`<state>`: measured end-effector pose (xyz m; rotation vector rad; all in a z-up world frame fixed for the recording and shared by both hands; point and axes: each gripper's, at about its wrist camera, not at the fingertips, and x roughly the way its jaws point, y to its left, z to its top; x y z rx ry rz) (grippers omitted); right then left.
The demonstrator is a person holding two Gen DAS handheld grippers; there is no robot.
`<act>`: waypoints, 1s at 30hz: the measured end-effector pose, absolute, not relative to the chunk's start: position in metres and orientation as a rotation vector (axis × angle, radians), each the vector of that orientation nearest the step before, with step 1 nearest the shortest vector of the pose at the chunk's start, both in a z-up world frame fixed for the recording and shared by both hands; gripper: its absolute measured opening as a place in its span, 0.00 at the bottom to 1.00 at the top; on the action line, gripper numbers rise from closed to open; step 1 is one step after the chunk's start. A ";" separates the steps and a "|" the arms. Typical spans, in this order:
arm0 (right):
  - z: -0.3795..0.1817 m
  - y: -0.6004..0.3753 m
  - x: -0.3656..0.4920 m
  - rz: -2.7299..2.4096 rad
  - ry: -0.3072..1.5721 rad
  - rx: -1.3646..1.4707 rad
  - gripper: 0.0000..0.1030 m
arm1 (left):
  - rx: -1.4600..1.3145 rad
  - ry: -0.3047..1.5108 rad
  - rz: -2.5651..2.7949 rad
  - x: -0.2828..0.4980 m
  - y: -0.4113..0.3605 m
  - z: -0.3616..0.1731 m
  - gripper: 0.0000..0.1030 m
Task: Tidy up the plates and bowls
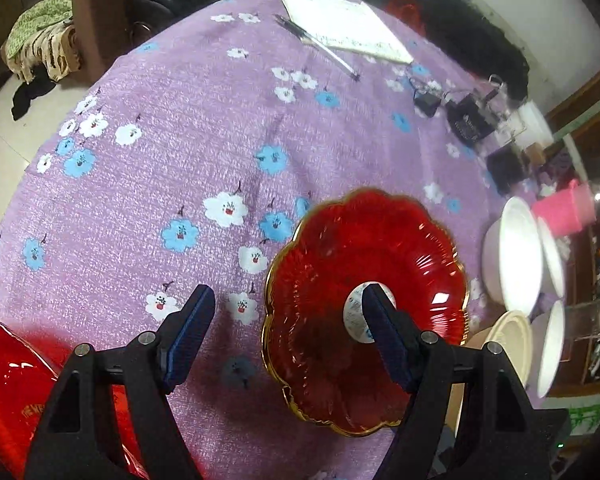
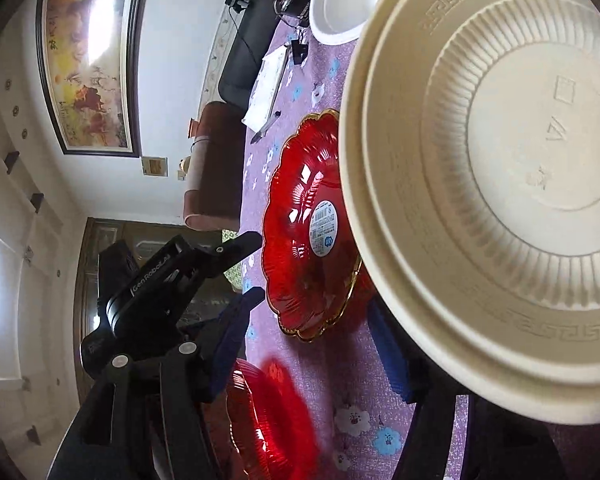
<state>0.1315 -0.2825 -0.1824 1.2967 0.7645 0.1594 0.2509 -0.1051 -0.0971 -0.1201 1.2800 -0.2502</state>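
Left tongs [image 1: 288, 312] open over red plate [image 1: 364, 308]; housing reads "GenRobot.AI".

red gold-rimmed plate [image 1: 364, 308], purple floral tablecloth [image 1: 180, 120], cream bowl [image 2: 500, 184]

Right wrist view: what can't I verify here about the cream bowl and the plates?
- Cream bowl: whether the right gripper jaws press it; its rim covers the right one.
- Second red plate: blurred, cut by the bottom edge.
- Red flower plate: right rim hidden behind the bowl; label text too small.
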 end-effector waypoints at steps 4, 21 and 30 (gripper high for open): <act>-0.181 -0.282 0.130 0.160 0.754 1.300 0.60 | -0.081 1.296 -0.239 0.249 -0.112 -0.108 0.74; -0.198 -0.288 0.135 0.104 0.834 1.294 0.12 | -0.060 1.264 -0.216 0.239 -0.105 -0.108 0.16; -0.187 -0.280 0.136 0.124 0.842 1.237 0.15 | -0.033 1.246 -0.217 0.230 -0.101 -0.103 0.13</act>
